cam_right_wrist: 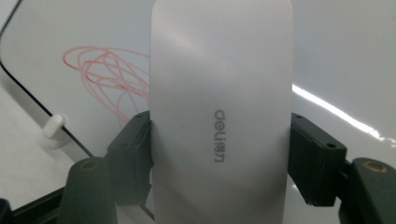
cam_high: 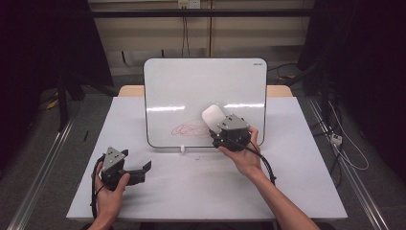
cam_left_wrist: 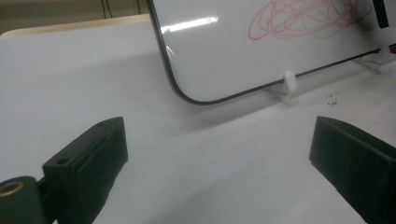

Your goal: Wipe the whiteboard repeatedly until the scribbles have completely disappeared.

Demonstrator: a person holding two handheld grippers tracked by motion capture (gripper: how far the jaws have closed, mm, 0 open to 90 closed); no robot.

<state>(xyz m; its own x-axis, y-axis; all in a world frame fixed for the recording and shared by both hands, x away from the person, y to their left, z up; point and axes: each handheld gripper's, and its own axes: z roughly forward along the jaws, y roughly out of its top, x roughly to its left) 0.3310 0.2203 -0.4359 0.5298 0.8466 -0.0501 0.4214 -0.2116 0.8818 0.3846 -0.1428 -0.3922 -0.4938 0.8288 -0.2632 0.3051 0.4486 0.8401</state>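
Two grippers were at work over a white-topped desk (cam_high: pixel 297 191). The right gripper (cam_high: pixel 221 125), held in the person's right hand (cam_high: pixel 244 155), was pinching a pale grey, round-cornered plastic whiteboard eraser (cam_right_wrist: pixel 219 116) by its two long sides; the right gripper view showed both black jaws pressed flat against the eraser's edges, the printed brand mark running lengthwise down its back. The eraser stood against the lower middle of a white, black-rimmed whiteboard (cam_high: pixel 191 86) that was propped upright on the desk on small white plastic feet (cam_left_wrist: pixel 288 81). Whether its face actually touched the board could not be told from these views.

A loose red marker scribble (cam_high: pixel 189 129) of overlapping loops sat low on the board. In the high view the eraser lay just beside the scribble's right end, a little above it; in the right gripper view the loops showed to the left of the eraser and ran in behind its edge.

The left gripper (cam_high: pixel 139 170), in the person's left hand (cam_high: pixel 109 194), rested low near the front left of the desk, well apart from the board. Its jaws were spread wide with nothing between them; the left gripper view looked across bare desk toward the board's rounded lower corner and the scribble above it.

Some small dark specks (cam_left_wrist: pixel 332 99) lay on the desk near the board's foot.
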